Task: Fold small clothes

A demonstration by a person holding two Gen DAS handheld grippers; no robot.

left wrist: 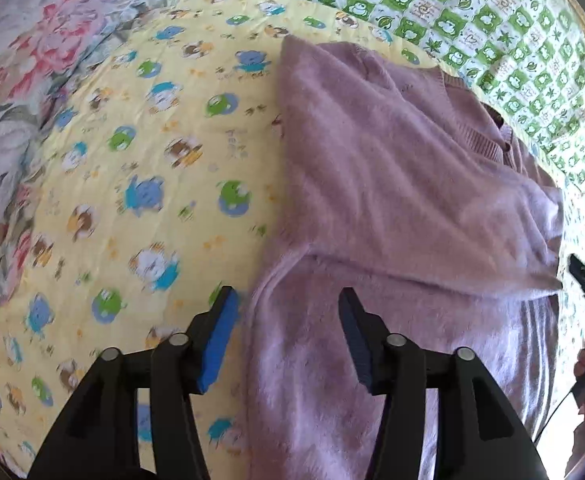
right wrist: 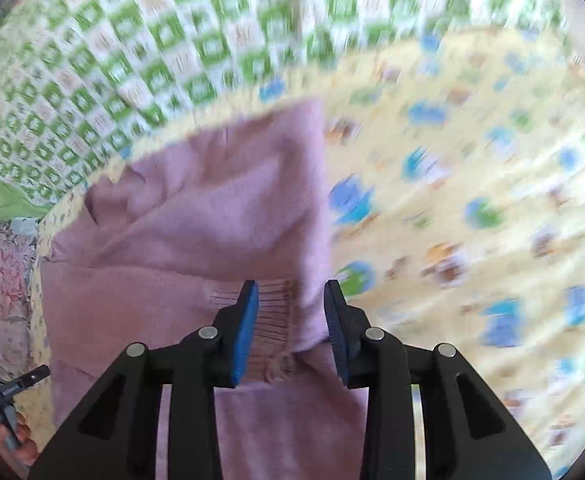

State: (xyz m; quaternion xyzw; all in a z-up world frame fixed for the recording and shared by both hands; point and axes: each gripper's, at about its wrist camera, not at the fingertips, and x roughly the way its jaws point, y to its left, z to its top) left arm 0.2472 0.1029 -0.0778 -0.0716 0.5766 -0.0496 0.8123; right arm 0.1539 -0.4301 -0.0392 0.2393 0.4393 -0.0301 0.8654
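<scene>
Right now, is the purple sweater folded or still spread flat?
Partly folded. In the left wrist view the purple sweater has one layer doubled over its lower part; the ribbed cuff lies on top. Both grippers open, holding nothing.

A yellow quilt (left wrist: pixel 140 184) printed with cartoon bears is spread as the work surface. It is bordered by a green-and-white checked cover (left wrist: pixel 492 28) and a floral cover (left wrist: pixel 24 80). Bright daylight is cast across all.

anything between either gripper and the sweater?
Nothing visible. The left gripper is open right over the near edge of the fuzzy lilac knit sweater, and the right gripper is open with the sweater's ribbed cuff between its fingers. Only the yellow cartoon-print blanket lies underneath.
</scene>
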